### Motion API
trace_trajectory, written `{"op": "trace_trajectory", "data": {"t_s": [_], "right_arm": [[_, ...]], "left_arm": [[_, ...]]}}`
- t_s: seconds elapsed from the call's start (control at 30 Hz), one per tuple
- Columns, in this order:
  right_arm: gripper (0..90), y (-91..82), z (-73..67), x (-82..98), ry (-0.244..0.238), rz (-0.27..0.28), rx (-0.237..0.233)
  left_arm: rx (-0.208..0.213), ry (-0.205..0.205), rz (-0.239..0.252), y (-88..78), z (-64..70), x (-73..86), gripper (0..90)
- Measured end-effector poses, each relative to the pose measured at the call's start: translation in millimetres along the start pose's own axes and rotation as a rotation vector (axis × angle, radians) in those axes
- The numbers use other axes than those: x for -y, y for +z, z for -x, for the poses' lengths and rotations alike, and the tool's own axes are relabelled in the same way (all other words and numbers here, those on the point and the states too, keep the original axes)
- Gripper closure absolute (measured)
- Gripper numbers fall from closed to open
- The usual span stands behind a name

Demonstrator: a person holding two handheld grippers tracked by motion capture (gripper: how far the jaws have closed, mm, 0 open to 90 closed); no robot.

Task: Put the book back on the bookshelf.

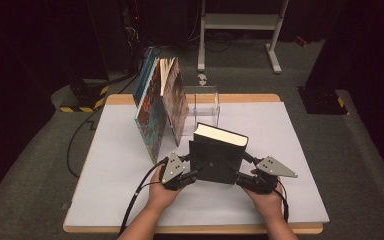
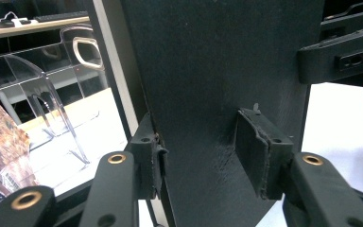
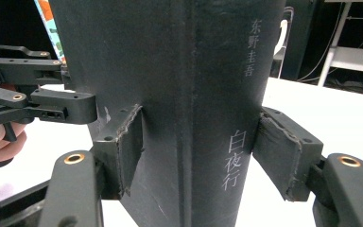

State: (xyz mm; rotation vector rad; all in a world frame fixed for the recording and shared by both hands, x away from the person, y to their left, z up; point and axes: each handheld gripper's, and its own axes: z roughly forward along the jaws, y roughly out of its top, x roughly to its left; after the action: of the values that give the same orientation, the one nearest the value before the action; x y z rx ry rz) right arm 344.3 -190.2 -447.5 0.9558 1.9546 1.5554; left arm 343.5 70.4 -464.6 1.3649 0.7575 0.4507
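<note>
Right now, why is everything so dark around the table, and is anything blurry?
High view: light falls on the white table, while the floor and back of the room are dim. Left gripper view: the black book looks sharp; the clear stand shows glare. Right gripper view: the book's white lettering reads crisp; the background is softer.

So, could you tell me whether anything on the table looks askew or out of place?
Yes: the two colourful books behind the black book stand tilted, leaning to the left with pages splayed at the top, beside the clear acrylic stand rather than in it. The black book stands upright, held between both grippers.
</note>
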Motion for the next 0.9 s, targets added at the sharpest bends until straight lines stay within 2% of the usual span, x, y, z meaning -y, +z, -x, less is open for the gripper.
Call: {"op": "trace_trajectory", "data": {"t_s": [0.2, 0.37, 0.67, 0.77, 0.9], "right_arm": [[34.0, -0.8, 0.2, 1.9, 0.011, -0.002, -0.015], [32.2, -0.3, -0.3, 4.5, 0.015, -0.014, -0.027], [27.8, 1.2, -3.3, 7.9, 0.022, -0.023, -0.058], [26.2, 2.0, -4.3, 8.4, 0.020, -0.026, -0.074], [25.8, 2.9, -6.0, 8.6, 0.019, -0.029, -0.070]], "left_arm": [[-0.017, 0.006, 0.023, -4.9, 0.7, -1.8, 51.6], [-0.038, -0.015, 0.034, -11.3, -2.3, -3.0, 46.7], [-0.053, -0.021, 0.004, -27.7, -9.2, 2.5, 42.3], [-0.062, -0.035, -0.005, -34.0, -12.2, 4.1, 41.0], [-0.084, -0.052, -0.011, -43.8, -18.3, 5.7, 39.6]]}}
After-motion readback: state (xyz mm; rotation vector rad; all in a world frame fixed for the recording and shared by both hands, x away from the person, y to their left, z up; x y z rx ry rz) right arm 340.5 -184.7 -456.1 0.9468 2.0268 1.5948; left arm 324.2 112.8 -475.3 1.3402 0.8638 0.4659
